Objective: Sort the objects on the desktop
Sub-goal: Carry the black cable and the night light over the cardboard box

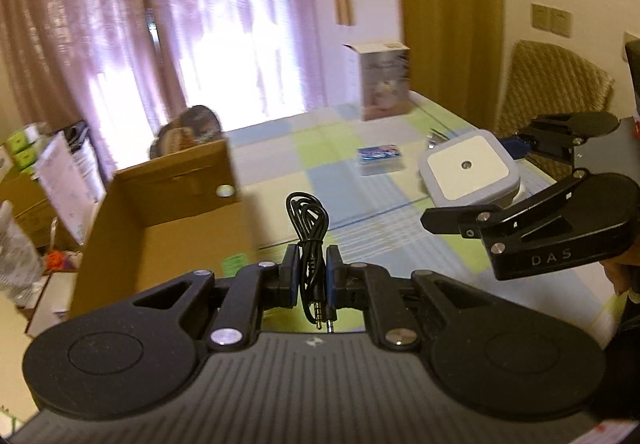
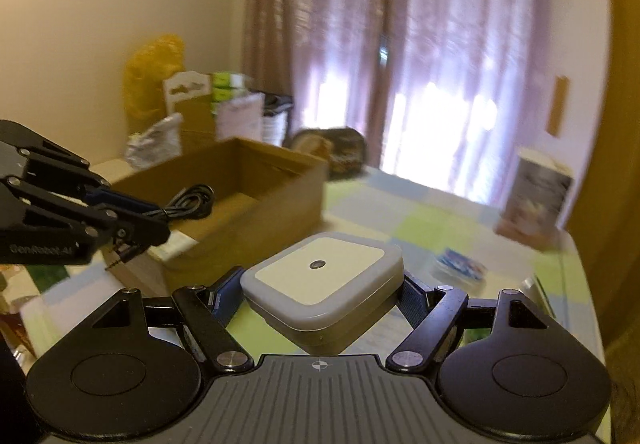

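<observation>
Left hand-held gripper [image 1: 311, 276] pinching coiled black cable [image 1: 308, 220]

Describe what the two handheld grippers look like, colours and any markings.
Both are matte black: round side discs, jointed links with silver screws, blue pads, ribbed grey base. The left gripper reads "GenRobot.AI" on its side; the right gripper reads "DAS".

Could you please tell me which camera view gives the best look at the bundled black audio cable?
The left wrist view: the black audio cable sits centred and close, pinched in the left gripper, with its loop and two plugs clear. The right wrist view shows it only small, at the side, before the cardboard box.
</observation>
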`<state>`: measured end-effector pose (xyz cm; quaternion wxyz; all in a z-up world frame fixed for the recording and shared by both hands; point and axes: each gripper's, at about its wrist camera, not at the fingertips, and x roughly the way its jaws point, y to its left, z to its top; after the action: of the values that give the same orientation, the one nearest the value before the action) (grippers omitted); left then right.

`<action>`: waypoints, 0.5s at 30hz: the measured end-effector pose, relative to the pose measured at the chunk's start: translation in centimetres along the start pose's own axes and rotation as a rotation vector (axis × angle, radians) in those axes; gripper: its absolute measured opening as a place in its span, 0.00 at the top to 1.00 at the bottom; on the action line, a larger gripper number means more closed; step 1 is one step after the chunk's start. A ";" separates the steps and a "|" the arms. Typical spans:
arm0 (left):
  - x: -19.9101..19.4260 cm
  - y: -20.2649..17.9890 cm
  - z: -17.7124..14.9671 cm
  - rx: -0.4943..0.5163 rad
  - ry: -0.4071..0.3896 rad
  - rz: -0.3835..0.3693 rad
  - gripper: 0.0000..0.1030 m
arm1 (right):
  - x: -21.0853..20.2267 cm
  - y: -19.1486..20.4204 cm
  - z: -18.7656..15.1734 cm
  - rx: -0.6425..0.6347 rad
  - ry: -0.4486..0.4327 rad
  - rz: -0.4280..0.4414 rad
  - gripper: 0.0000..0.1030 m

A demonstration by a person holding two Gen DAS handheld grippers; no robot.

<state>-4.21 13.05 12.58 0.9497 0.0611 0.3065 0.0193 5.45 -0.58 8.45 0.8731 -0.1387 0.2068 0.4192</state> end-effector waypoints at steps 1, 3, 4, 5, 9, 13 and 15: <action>-0.4 0.7 -0.1 -0.008 -0.003 0.011 0.90 | 0.3 0.6 0.5 -0.011 -0.006 0.009 0.27; -0.9 1.9 -0.3 -0.020 -0.008 0.029 0.91 | 1.0 1.8 1.6 -0.029 -0.017 0.029 0.27; -1.2 2.4 -0.5 -0.027 -0.009 0.035 0.90 | 1.3 2.4 2.1 -0.040 -0.021 0.038 0.27; -1.4 2.9 -0.6 -0.035 -0.011 0.043 0.90 | 1.7 3.0 2.4 -0.050 -0.024 0.045 0.27; -2.0 4.6 -1.1 -0.052 -0.015 0.066 0.90 | 2.9 4.8 3.7 -0.085 -0.032 0.069 0.27; -2.2 6.5 -1.3 -0.071 -0.018 0.089 0.90 | 4.0 5.9 4.5 -0.098 -0.032 0.088 0.27; -2.2 7.4 -1.3 -0.082 -0.019 0.100 0.90 | 4.8 6.5 4.9 -0.107 -0.029 0.096 0.27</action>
<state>-6.77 20.35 13.79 0.9521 0.0375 0.2930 0.0787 4.22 8.70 10.01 0.8461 -0.1691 0.1776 0.4732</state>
